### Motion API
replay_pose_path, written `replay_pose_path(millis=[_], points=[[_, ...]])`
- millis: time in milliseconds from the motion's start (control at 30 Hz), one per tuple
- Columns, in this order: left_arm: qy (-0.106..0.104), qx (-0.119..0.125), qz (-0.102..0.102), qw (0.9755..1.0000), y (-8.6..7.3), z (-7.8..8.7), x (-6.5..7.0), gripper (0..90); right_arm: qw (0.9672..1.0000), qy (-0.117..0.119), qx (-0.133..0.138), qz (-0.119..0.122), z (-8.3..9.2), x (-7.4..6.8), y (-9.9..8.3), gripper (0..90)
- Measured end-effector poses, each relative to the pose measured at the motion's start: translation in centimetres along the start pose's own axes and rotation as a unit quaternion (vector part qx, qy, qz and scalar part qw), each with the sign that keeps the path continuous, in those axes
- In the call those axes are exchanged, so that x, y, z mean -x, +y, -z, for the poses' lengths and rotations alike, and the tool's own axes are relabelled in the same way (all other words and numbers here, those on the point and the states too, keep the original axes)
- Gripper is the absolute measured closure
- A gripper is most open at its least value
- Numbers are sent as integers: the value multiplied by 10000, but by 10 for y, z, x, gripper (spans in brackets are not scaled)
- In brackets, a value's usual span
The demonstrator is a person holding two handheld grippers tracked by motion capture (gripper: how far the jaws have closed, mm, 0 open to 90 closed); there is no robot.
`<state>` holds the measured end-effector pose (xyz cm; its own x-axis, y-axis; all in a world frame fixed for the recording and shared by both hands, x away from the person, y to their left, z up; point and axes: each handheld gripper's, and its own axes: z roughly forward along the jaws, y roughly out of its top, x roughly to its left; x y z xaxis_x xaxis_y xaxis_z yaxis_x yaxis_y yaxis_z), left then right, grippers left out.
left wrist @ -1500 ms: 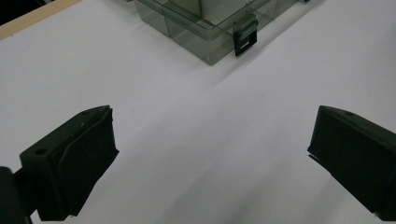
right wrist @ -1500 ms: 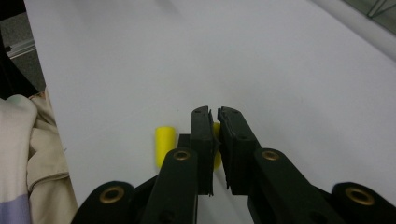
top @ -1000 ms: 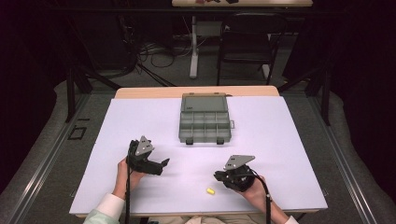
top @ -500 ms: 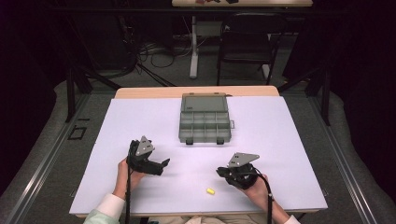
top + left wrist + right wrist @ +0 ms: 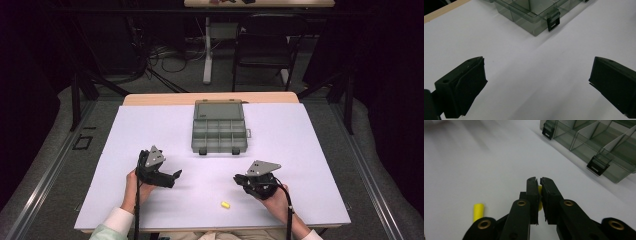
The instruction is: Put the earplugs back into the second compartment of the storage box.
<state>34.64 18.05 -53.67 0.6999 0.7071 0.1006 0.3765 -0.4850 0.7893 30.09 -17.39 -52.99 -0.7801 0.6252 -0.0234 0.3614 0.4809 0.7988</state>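
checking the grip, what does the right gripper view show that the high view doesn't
Right gripper view: the right gripper is shut on a small yellow piece, a sliver of yellow between its jaws. High view: the left gripper, both hands, the box's open lid, and the floor and chair behind the table. Both: the white table, the loose yellow piece lying on it, and the clear divided box.

A test room set up for recording

We see a table [image 5: 150, 130] with a plain white top standing alone in a dark room with black walls. Behind it, loose cables [image 5: 165, 57] lie on the grey floor near a black chair [image 5: 262, 45] and a second table [image 5: 260, 3]. It looks like a lab, not a home.
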Motion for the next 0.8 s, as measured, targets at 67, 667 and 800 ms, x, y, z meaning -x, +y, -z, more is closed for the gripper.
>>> replay_pose_path(millis=[67,667,800], points=[[5,4,-7,10000,0,0,0,0,10000,-23,26,-1,0,1,1,841],[12,7,-14,10000,0,0,1,0,9995,-229,209,65,-1,12,11,842],[8,-4,-20,10000,0,-1,1,0,9992,-269,272,93,-1,14,15,842]])
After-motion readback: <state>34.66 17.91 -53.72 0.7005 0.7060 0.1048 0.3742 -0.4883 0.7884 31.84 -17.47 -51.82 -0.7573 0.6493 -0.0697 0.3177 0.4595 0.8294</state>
